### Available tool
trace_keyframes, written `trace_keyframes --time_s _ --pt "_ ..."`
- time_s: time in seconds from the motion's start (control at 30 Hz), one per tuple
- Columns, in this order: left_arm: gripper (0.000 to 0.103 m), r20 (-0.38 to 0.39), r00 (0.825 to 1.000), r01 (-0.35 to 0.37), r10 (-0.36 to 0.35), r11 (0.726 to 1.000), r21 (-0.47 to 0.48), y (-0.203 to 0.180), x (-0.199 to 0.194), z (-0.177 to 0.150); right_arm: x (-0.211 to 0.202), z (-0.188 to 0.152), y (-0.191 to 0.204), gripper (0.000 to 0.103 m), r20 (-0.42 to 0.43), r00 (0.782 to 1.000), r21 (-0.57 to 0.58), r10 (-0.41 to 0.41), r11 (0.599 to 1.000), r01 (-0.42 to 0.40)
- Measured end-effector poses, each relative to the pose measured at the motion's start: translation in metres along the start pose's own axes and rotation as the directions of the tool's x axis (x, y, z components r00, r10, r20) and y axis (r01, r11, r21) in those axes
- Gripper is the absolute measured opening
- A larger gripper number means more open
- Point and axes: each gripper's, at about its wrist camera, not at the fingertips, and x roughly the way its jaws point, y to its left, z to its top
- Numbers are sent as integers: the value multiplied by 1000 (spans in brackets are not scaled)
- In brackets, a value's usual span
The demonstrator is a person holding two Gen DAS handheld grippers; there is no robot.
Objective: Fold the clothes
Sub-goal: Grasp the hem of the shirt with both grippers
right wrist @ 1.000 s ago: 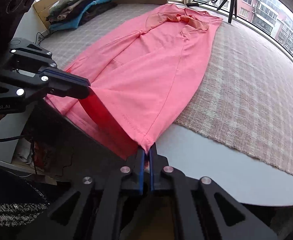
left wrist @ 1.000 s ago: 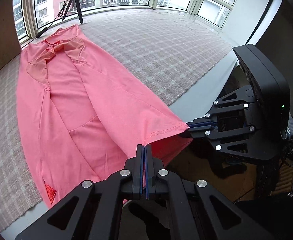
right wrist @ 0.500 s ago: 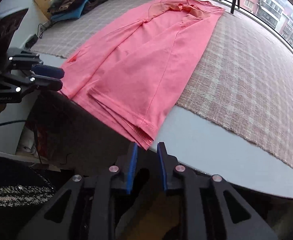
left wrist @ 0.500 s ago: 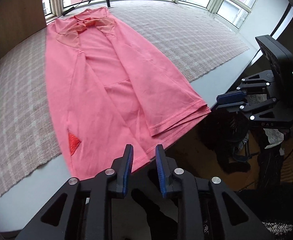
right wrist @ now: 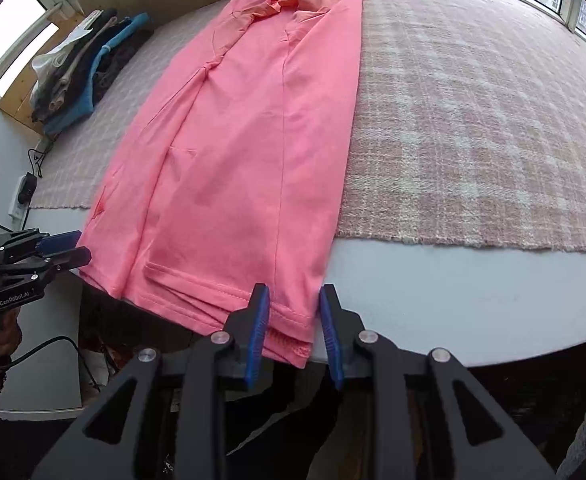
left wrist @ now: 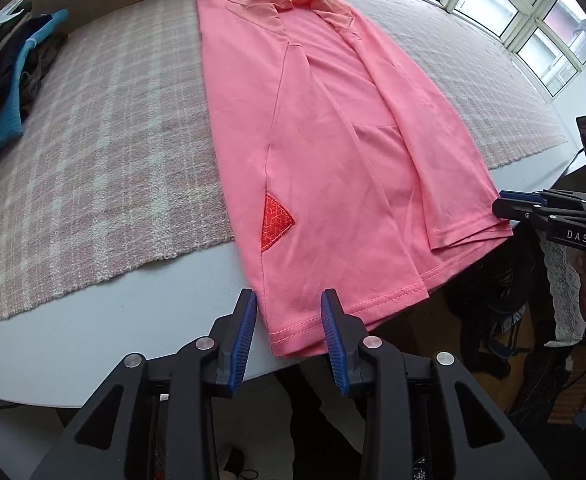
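1. Garment: pink garment (left wrist: 333, 152) lies flat lengthwise on checked mat (left wrist: 101, 152), sides folded inward, hem hanging just over the edge of white table (left wrist: 105, 332).
2. Left gripper (left wrist: 289, 320) jaws parted and opening; hem's left corner sits between the blue pads, not pinched.
3. Right gripper (right wrist: 295, 312) jaws parted and opening over hem's right corner, no pinch.
4. Red triangular patch (left wrist: 275, 220) near left fold.
5. Stack of clothes (left wrist: 5, 76) far left on mat.
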Motion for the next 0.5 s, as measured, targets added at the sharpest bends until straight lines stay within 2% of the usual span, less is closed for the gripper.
trace_keyframes --time_s 0.03,0.13,0.2,0.23,0.27,0.37,0.5 --pt "32 -3 1000 -5 5 1000 11 -1 2 0 1 0 4 35 -2 1000 -17 -11 1000 11" --pt "28 -14 1000 -5 6 999 53 -6 4 1 6 0 14 36 -4 999 -69 -40 997 39" --pt "15 -21 1000 17 -15 998 68 -7 5 1 8 -2 20 36 1 999 -102 -32 994 32" --pt "7 -24 999 34 -33 997 62 -6 5 2 10 -2 22 26 2 1000 -119 -28 993 28" --pt "5 -26 998 52 -50 997 57 -4 6 2 11 -3 24 8 -3 1000 -134 -19 991 18" --pt "4 -35 993 118 -117 993 17 3 3 7 15 1 24 7 -21 999 -130 37 991 -40" --pt "3 -24 979 200 -201 979 -46 14 -11 29 -3 22 6 6 -4 982 -53 190 980 -190"
